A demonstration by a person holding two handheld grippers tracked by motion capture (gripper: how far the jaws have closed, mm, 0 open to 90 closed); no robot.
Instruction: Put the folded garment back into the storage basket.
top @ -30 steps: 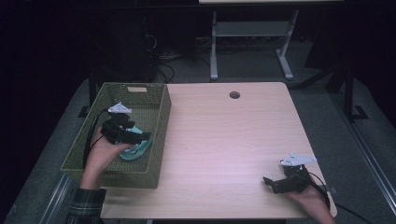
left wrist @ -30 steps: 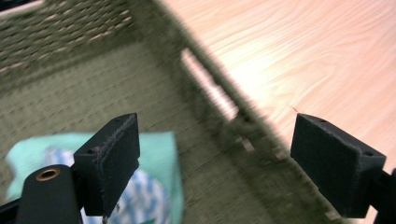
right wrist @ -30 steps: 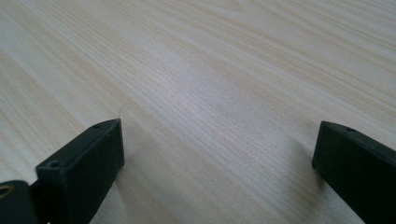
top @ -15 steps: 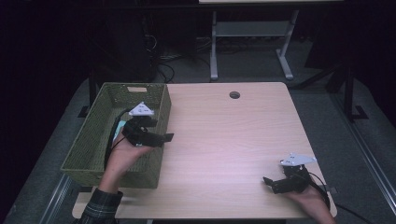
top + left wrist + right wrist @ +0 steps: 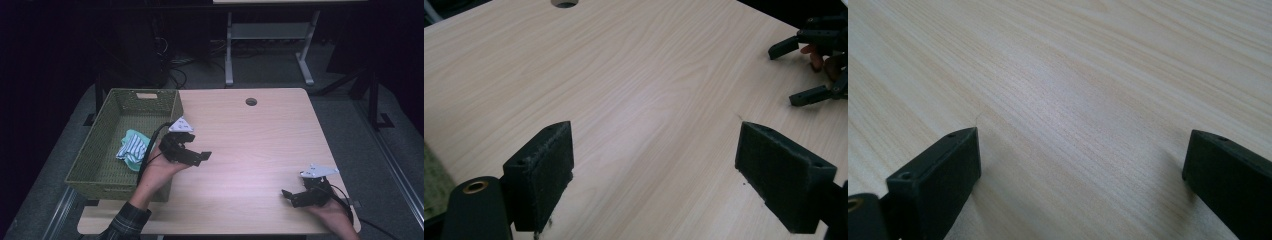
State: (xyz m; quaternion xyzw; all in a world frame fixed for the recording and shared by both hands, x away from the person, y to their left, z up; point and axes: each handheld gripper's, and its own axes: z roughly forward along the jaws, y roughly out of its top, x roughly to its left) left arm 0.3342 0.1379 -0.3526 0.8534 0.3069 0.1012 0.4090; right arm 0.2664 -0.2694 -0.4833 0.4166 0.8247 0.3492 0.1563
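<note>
The left gripper (image 5: 192, 150) is held above the table (image 5: 260, 145) with jaws wide and empty. Behind it, the striped cloth (image 5: 132, 148) lies in the green basket (image 5: 107, 150), apparently deposited. The right gripper (image 5: 300, 195), also wide, rests near the table's front edge, seemingly idle

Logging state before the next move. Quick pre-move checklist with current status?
1. Left hand-held gripper empty: ok, jaws stand wide apart with bare wood between them in the left gripper view.
2. Right hand-held gripper empty: ok, jaws apart, nothing between them in the right gripper view.
3. Striped cloth inside the green basket: ok, it lies on the basket floor.
4. Left hand-held gripper past the basket's rim: ok, it is over the table just beside the basket.
5. Two grippers apart: ok, wide stretch of table between them.
6. Basket fully on the table: cannot tell, its left side is near or over the edge.
</note>
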